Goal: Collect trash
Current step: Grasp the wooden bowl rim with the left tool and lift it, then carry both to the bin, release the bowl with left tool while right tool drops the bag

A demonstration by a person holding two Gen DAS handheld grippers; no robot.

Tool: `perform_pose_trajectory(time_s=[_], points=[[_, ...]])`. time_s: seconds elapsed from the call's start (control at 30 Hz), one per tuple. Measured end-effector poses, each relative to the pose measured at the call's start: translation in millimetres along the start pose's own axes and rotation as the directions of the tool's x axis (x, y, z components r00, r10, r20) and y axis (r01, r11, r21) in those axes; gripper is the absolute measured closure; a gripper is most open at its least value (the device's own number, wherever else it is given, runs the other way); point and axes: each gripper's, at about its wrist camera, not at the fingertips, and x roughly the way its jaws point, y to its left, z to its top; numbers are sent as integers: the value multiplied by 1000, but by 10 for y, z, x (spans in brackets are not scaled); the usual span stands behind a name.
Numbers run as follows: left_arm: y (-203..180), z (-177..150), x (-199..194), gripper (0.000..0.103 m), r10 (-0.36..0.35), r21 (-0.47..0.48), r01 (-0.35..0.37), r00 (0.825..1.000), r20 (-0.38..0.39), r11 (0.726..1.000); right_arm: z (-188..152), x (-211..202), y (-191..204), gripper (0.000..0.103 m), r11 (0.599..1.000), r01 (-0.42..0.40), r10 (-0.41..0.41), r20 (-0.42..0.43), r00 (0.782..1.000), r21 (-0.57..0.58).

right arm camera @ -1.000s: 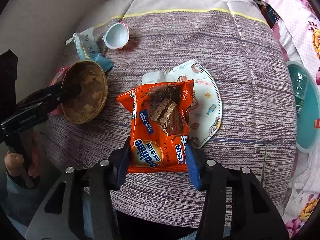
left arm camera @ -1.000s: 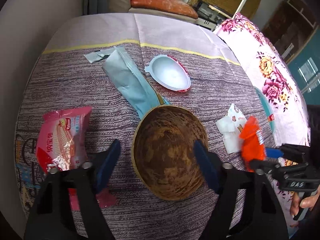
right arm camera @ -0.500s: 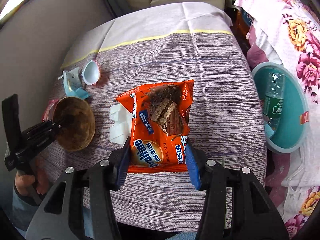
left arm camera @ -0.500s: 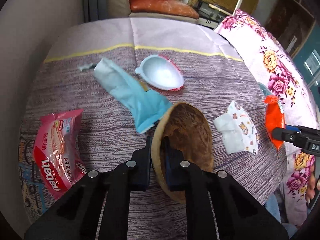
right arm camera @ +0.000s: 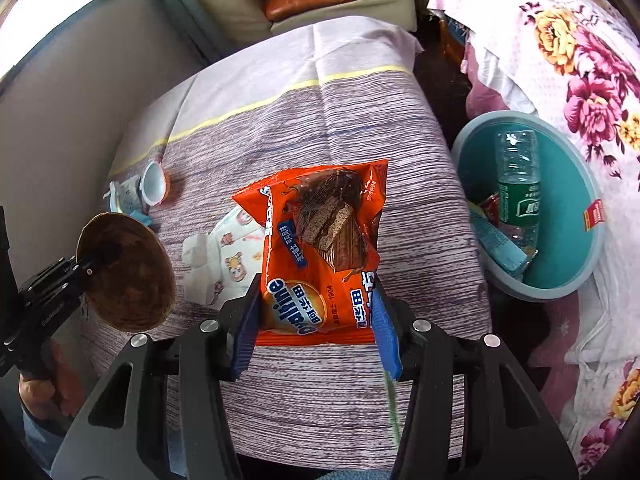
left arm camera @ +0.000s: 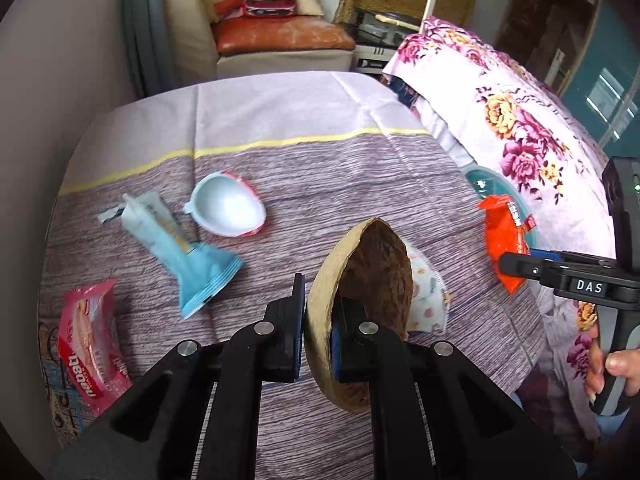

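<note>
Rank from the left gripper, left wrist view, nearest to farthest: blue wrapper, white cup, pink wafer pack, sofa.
From the left gripper:
1. blue wrapper, just ahead-left
2. pink wafer pack at the left table edge and white cup farther ahead: too close to call
3. sofa, beyond the table

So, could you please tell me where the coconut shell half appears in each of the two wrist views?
Left wrist view: the coconut shell half sits at bottom centre, its rim pinched between the left gripper fingers, held off the table.
Right wrist view: the shell is at the left edge, held by the same gripper.
Shared landmark: the patterned face mask on the table beside it.
</note>
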Motion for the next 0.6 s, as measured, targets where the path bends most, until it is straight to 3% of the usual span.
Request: perform_pose_trajectory(time_s=[0.27,0.6], points=[[-537,339,142,92,-73,58,73,997,2,996,94,-197,-344,55,999,24,-26,70,997,34],[-1561,809,542,92,-175,157,179,984,-36,971,333,-710,-1165,55,984,98,-125,192,973,146]])
